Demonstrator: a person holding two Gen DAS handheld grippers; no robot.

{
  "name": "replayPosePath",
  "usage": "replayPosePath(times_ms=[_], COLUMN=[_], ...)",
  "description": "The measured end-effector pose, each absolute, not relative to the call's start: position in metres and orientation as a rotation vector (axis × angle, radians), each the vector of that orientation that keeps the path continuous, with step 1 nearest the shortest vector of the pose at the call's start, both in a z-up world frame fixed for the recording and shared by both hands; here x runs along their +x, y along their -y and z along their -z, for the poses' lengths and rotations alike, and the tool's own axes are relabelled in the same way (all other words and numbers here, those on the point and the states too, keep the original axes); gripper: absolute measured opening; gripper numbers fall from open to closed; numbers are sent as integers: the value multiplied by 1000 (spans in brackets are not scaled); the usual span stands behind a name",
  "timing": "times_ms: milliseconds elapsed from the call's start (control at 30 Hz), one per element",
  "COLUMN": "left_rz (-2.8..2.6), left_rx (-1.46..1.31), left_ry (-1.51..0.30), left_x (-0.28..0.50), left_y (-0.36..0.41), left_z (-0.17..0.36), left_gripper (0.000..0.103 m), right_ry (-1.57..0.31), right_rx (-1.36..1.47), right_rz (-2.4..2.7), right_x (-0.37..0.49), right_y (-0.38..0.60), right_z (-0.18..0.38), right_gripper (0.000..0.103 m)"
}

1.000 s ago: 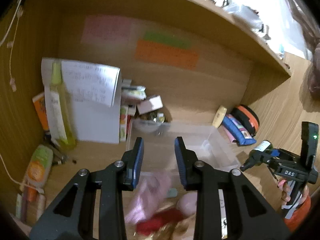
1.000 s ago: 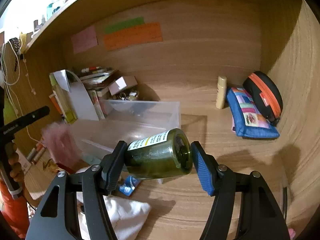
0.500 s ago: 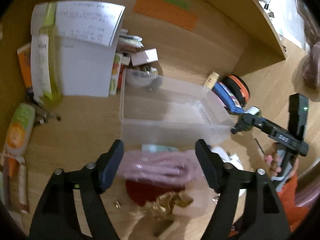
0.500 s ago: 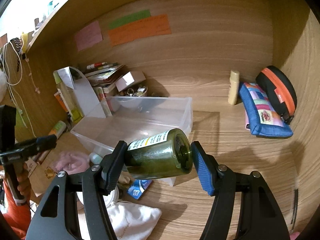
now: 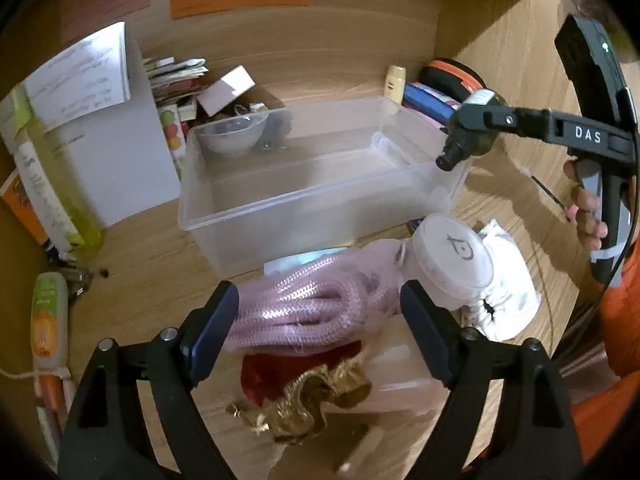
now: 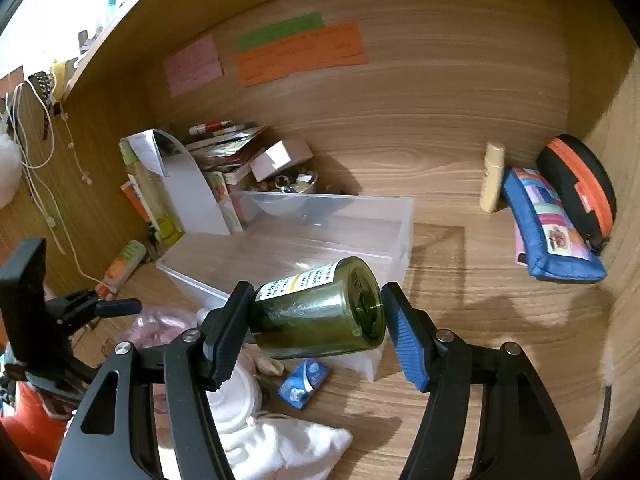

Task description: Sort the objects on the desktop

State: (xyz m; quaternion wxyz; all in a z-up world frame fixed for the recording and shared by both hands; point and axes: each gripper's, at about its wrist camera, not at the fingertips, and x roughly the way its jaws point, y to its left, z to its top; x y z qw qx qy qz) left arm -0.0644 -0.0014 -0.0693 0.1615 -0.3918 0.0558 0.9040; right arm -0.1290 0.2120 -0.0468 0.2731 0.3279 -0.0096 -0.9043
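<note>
A green glass bottle (image 6: 320, 308) lies on its side between the pads of the right gripper (image 6: 316, 328), at the lower middle of the right wrist view, base toward the right pad; the left pad presses its shoulder and the right pad sits at its base, so the gripper holds it in the air over the near right corner of a clear plastic bin (image 6: 332, 220). In the left wrist view the same bottle shows at the upper right, its black cap pointing down toward the bin's right end.

At the lower middle of the left wrist view, a coiled pink cord in a clear bag (image 5: 304, 308) lies between the fingers of the left gripper (image 5: 320, 320). Its jaws are opening and stand wide; whether the left pad touches the bag cannot be told, and the right pad stands clear of it. The bag rests on the counter (image 5: 152, 248) just in front of the bin's near wall. Under it, toward the bottom of the frame, lies a red and gold pouch (image 5: 304, 388). To its right stands a white round container (image 5: 448, 256), touching a white drawstring bag (image 5: 508, 280).

Behind the bin, at the upper left, are a small bowl (image 5: 232, 136) and a white file holder (image 5: 116, 152). At the far right of the right wrist view a blue pencil case (image 6: 548, 224) leans by a black and orange case (image 6: 580, 184).
</note>
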Motion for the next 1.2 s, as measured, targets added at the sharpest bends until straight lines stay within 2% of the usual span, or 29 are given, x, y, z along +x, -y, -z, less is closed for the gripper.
replayPosePath(times_ms=[167,367,600,733,833,900,1033,1200], left_rz=[-2579,-2533,-2475,-2484,-2525,-2557,-2615,-2636], left_rx=[-1216,-1296,-1365,-1375,-1368,-1370,-1375,-1359], left_ry=[-233,-135,-85,-117,-126,-117,-63,87], left_x=[-86,-110,-122,-120,-117,-115,-112,-109], left_y=[4,19,23,25,33,40,58,81], left_z=[78,87,100,100,101,98,95,87], left_gripper=[83,79,85,84,76,66,64,61], right_ry=[35,39,46,55,59,60,56,45], right_rx=[889,902,929,945,949,947,948,944], right_rz=[2414,2403,2382,2368,2359,2357,2354,2355], right_x=[-132,-136,-143,-145,-146,-145,-145,-145], right_y=[-207,-203,-200,-198,-198,-198,-196,-192], right_z=[48,51,58,62,64,64,65,63], right_gripper=[62,62,62,62,62,62,62,62])
